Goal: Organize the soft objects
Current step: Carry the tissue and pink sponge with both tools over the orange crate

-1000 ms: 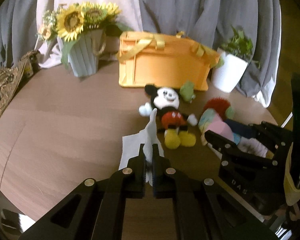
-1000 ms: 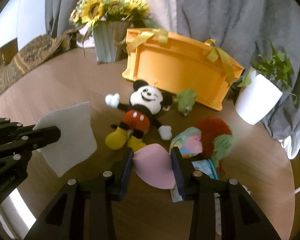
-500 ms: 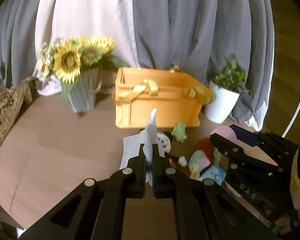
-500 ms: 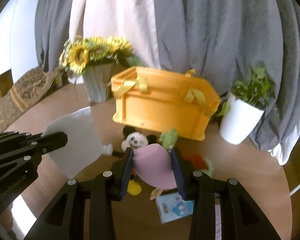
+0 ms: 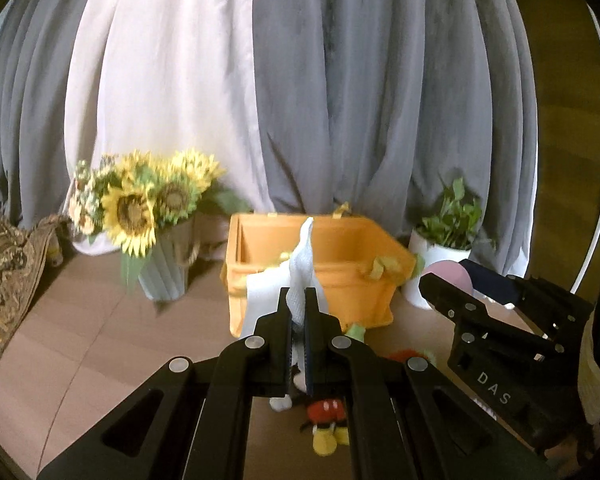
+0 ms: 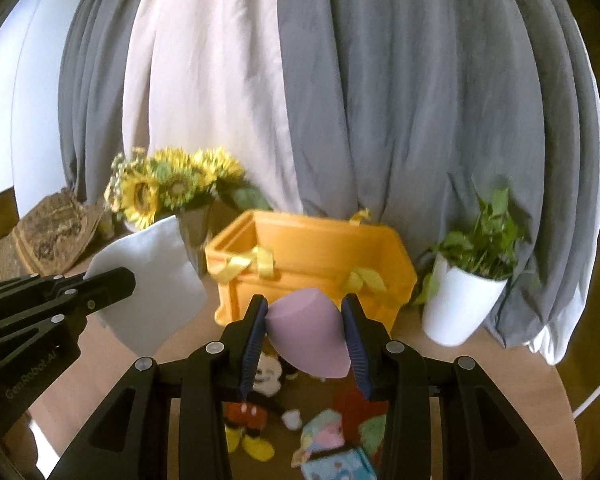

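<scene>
My left gripper [image 5: 298,300] is shut on a white cloth [image 5: 300,268] and holds it in the air in front of the orange bin [image 5: 352,256]. The cloth also shows in the right wrist view [image 6: 152,280], hanging from the left gripper [image 6: 120,280]. My right gripper [image 6: 306,320] is shut on a pink sponge [image 6: 306,330], raised before the orange bin [image 6: 312,256]. The sponge's tip shows in the left wrist view [image 5: 446,274]. A Mickey Mouse plush [image 6: 260,392] lies on the table below, with a colourful soft toy [image 6: 328,436] to its right.
A vase of sunflowers [image 5: 148,216] stands left of the bin and a white potted plant [image 6: 464,296] stands right of it. Grey and white curtains hang behind. A patterned fabric [image 5: 4,268] lies at the table's left edge. A small green toy [image 5: 356,332] sits by the bin.
Both grippers have risen from the table with the cloth and the sponge and now face the bin's open top. The plush toys have dropped low in both views.
</scene>
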`<state>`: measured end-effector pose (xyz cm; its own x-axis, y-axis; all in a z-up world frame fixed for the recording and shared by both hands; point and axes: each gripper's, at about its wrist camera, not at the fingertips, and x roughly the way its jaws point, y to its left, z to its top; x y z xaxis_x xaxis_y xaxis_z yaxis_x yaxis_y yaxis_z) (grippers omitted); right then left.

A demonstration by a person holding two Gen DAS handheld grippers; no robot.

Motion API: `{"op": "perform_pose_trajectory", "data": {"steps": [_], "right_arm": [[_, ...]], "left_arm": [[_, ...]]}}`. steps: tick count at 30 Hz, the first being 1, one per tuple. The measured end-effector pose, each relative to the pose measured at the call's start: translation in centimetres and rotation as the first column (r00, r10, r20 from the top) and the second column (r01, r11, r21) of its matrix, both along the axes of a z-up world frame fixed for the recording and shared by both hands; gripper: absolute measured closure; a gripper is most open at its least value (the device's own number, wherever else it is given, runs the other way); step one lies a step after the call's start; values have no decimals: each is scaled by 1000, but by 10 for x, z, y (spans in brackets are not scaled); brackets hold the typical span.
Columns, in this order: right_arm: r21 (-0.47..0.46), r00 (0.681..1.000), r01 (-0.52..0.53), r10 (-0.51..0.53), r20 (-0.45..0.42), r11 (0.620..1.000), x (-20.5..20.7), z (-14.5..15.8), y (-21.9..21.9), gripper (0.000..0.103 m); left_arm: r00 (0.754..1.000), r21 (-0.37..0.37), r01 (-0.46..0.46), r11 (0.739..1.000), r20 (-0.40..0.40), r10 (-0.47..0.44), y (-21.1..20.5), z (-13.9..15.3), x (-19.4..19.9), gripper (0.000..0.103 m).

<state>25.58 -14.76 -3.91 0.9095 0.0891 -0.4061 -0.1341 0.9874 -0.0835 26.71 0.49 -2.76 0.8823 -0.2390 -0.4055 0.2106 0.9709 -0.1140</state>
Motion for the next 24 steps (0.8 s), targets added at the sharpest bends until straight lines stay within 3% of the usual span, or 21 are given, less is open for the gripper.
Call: {"op": "perform_pose_trajectory", "data": {"steps": [12, 24], "right_arm": [[15, 993, 33, -34, 114, 999, 27, 33, 0, 63], [51, 982, 61, -69, 174, 997, 68, 53, -7, 63]], "left_arm": [[995, -9, 17, 1000, 101, -16, -1, 32, 34, 97], [990, 1, 32, 999, 135, -32, -9, 47, 77, 97]]}}
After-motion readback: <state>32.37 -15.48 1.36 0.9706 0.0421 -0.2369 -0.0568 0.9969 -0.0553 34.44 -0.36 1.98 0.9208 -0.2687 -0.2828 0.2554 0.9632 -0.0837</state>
